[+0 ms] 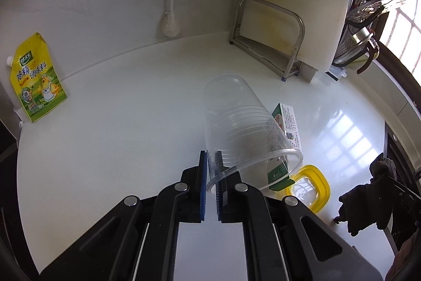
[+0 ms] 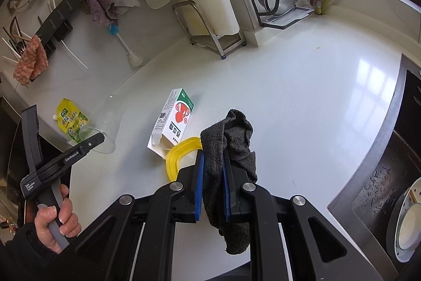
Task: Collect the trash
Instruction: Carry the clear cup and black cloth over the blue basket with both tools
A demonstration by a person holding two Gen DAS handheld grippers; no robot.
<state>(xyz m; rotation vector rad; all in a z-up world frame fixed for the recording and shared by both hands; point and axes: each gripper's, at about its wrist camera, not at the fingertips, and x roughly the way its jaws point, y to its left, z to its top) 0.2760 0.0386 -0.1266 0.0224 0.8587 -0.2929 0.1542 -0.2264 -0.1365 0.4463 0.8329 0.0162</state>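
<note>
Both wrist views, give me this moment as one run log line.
left gripper: shut on clear plastic cup rim | right gripper: shut on dark cloth | carton, yellow lid: on counter

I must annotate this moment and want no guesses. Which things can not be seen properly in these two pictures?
- Lid, left wrist view: the cup and carton cover its near corner; in the right wrist view the cloth and right gripper hide much of it.
- Carton, left wrist view: partly behind the cup, print unreadable.
- Left gripper: one finger sits inside the cup, seen only through plastic.
- Sink, right wrist view: cut off by the edge.
</note>
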